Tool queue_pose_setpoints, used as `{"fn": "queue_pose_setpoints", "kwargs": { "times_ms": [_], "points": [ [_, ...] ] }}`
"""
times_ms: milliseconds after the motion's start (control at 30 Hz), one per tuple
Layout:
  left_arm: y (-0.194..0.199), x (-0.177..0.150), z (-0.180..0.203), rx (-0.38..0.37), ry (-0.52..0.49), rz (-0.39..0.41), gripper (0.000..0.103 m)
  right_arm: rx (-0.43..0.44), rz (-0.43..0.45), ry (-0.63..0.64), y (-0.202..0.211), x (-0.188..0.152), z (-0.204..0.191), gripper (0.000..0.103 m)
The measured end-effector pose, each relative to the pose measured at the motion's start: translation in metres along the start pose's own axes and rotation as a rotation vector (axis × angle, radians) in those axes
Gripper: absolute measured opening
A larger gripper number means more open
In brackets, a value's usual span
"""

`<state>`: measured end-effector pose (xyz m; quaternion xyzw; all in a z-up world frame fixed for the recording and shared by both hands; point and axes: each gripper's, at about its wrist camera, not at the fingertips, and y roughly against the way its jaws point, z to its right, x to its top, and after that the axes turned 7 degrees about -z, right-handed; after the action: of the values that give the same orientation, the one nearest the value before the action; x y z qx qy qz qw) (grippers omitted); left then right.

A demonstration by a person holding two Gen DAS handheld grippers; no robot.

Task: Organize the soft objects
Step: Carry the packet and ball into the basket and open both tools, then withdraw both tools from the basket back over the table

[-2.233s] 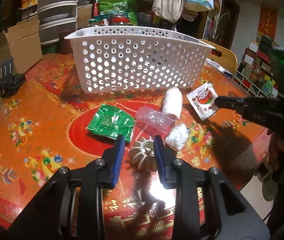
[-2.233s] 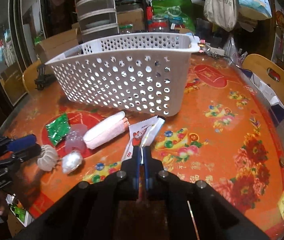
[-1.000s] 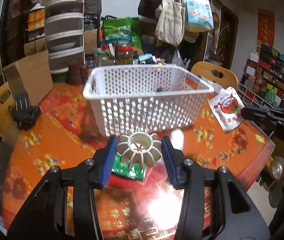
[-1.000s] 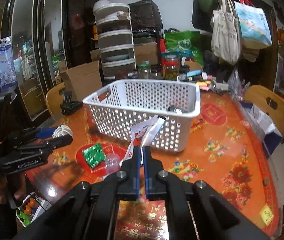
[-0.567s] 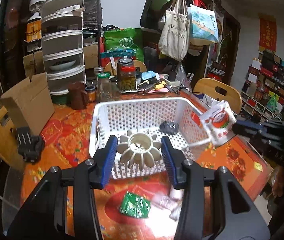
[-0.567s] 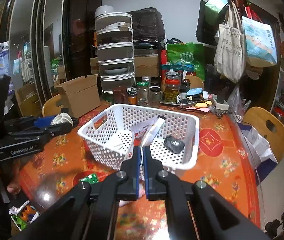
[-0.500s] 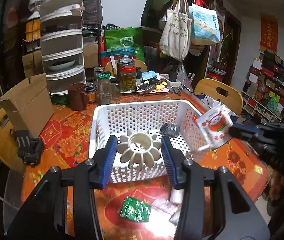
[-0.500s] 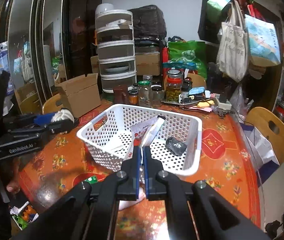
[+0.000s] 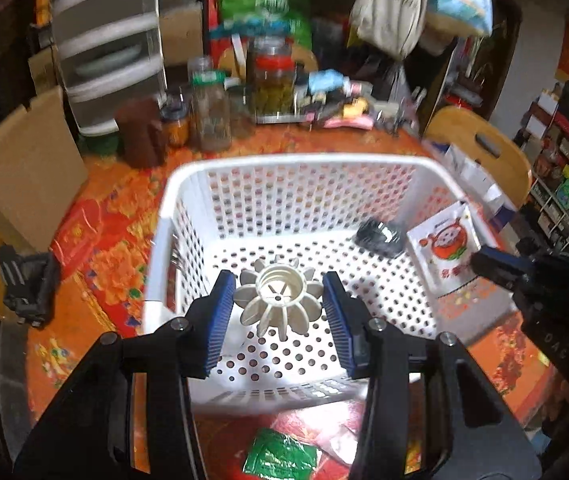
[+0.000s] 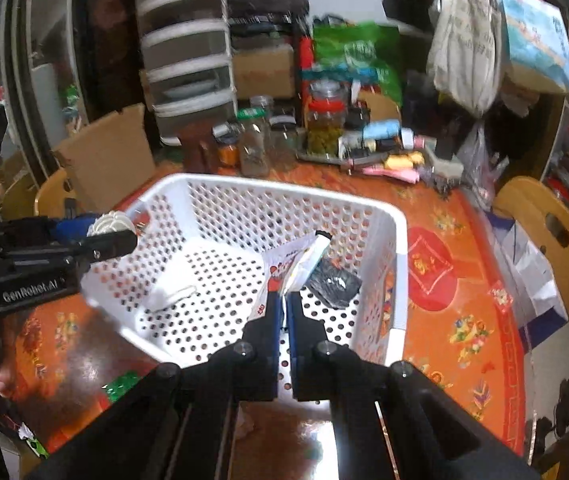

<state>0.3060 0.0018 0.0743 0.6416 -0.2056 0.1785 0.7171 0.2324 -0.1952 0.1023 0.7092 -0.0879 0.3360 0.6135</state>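
Ribbed white toy (image 9: 277, 303) between left tongs (image 9: 279, 307)

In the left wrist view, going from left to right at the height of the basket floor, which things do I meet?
Black clip on the table → white basket wall → cream ribbed piece in the left gripper → black object → snack packet → right gripper.

Open basket (image 9: 164, 216) floor between white pad (image 10: 172, 286) and black pouch (image 9: 378, 235).
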Motion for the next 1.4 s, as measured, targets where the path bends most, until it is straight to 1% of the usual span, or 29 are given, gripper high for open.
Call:
{"fn": "queue_pose_setpoints", "kwargs": {
  "times_ms": [67,167,233,367,600,800,833,867,900,933,967,1067,1133,1167,1200,1233,1267,1333,1367,1400],
  "points": [
    [-0.022,0.002,-0.001,-0.004,0.003,-0.043,0.042,-0.014,-0.035,-0.003,-0.014,0.003,0.003,0.002],
    [-0.043,0.002,-0.003,-0.016,0.023,-0.077,0.042,-0.025,-0.091,0.005,-0.034,0.006,0.004,0.002],
    [-0.052,0.003,-0.004,-0.026,0.023,-0.097,0.042,-0.035,-0.119,0.014,-0.045,0.006,0.003,0.002],
    [-0.073,0.002,0.0,-0.02,0.002,-0.149,0.042,-0.035,-0.16,0.025,-0.062,0.006,0.001,0.002],
    [-0.088,-0.004,0.005,-0.001,-0.022,-0.18,0.043,-0.055,-0.22,0.053,-0.083,0.006,-0.004,0.003],
    [-0.088,-0.004,0.006,0.001,-0.019,-0.175,0.043,-0.072,-0.23,0.057,-0.087,0.006,-0.004,0.004],
    [-0.086,-0.004,0.006,-0.004,-0.016,-0.171,0.044,-0.071,-0.232,0.056,-0.087,0.007,-0.004,0.005],
    [-0.084,-0.004,0.005,-0.011,-0.013,-0.164,0.053,-0.066,-0.231,0.052,-0.087,0.007,-0.004,0.007],
    [-0.082,-0.003,0.005,-0.013,-0.012,-0.156,0.065,-0.062,-0.224,0.044,-0.085,0.007,-0.003,0.014],
    [-0.08,-0.003,0.005,-0.013,-0.013,-0.144,0.068,-0.062,-0.217,0.04,-0.084,0.007,-0.003,0.02],
    [-0.075,-0.003,0.005,-0.022,-0.013,-0.126,0.069,-0.058,-0.211,0.037,-0.082,0.007,-0.003,0.024],
    [-0.067,-0.003,0.006,-0.042,-0.008,-0.111,0.073,-0.044,-0.186,0.028,-0.073,0.008,-0.002,0.033],
    [-0.061,-0.004,0.006,-0.048,-0.008,-0.096,0.073,-0.04,-0.169,0.019,-0.065,0.008,-0.001,0.046],
    [-0.052,-0.006,0.006,-0.05,-0.012,-0.078,0.074,-0.041,-0.16,0.016,-0.06,0.007,-0.001,0.056],
    [-0.047,-0.007,0.006,-0.041,-0.013,-0.063,0.082,-0.039,-0.145,0.014,-0.053,0.007,-0.001,0.061],
    [-0.039,-0.009,0.005,-0.03,-0.01,-0.042,0.087,-0.034,-0.134,0.012,-0.047,0.005,0.0,0.063],
    [-0.028,-0.011,0.005,-0.026,-0.009,-0.018,0.095,-0.03,-0.124,0.009,-0.041,0.004,0.0,0.065],
    [-0.008,-0.016,0.004,-0.031,-0.016,0.016,0.099,-0.031,-0.099,0.007,-0.027,-0.001,0.0,0.075],
    [0.002,-0.018,0.004,-0.025,-0.021,0.029,0.103,-0.034,-0.084,0.009,-0.021,-0.003,0.0,0.077],
    [0.011,-0.021,0.004,-0.019,-0.028,0.043,0.103,-0.033,-0.065,0.012,-0.013,-0.006,-0.001,0.082]
  ]
}}
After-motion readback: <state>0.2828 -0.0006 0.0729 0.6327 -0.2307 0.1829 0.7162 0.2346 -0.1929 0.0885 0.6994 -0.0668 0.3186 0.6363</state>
